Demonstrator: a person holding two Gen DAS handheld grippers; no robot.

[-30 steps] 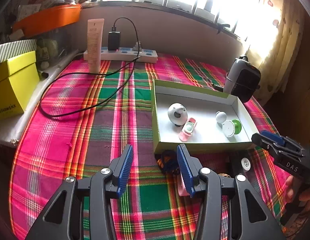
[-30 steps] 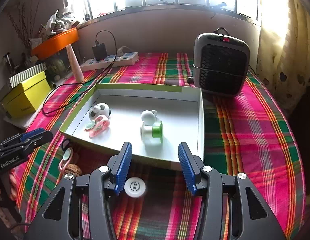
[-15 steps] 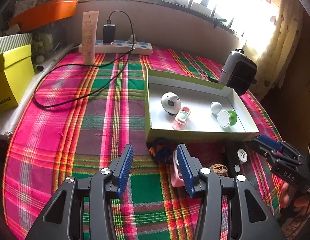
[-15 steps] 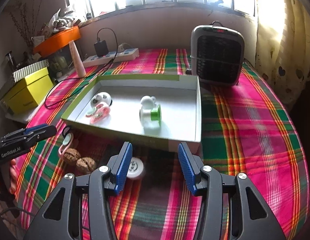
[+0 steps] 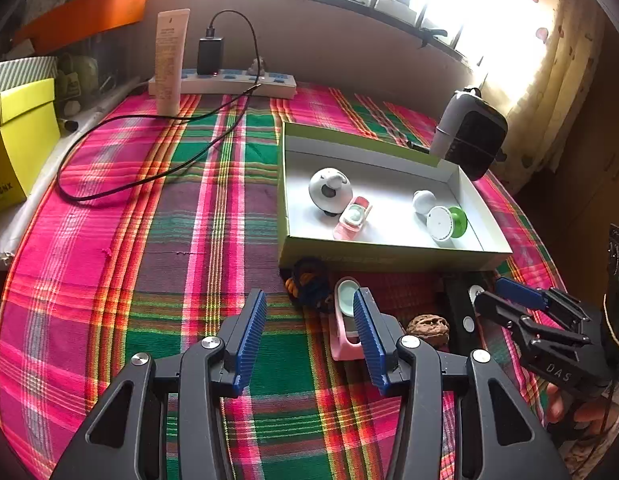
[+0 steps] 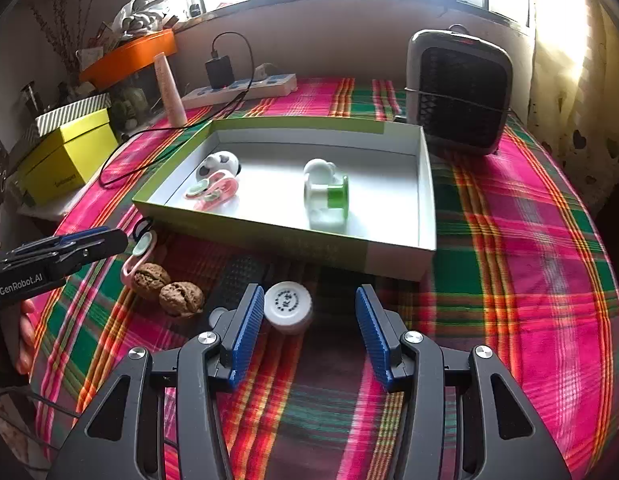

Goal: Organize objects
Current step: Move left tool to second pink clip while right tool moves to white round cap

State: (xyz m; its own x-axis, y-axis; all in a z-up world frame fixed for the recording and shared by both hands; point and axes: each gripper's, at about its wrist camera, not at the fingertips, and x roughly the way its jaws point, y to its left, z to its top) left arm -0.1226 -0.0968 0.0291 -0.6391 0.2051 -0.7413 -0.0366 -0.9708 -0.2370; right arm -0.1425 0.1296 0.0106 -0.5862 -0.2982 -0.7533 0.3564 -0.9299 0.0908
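Right wrist view: open right gripper (image 6: 309, 328) over a white cap (image 6: 288, 305).
Cap lies on the cloth by its left finger, just short of the tray (image 6: 425, 184). Left gripper (image 5: 309, 330), also open and empty, is beside the pink clip (image 5: 345, 334).

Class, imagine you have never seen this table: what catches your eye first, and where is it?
The bright pink-and-green plaid cloth covers the whole table. On it, mid-table, sits an open green-edged box holding a panda-patterned ball and a green spool. In front of the box lie two walnuts and a white bottle cap, the cap between the right tongs' open jaws.
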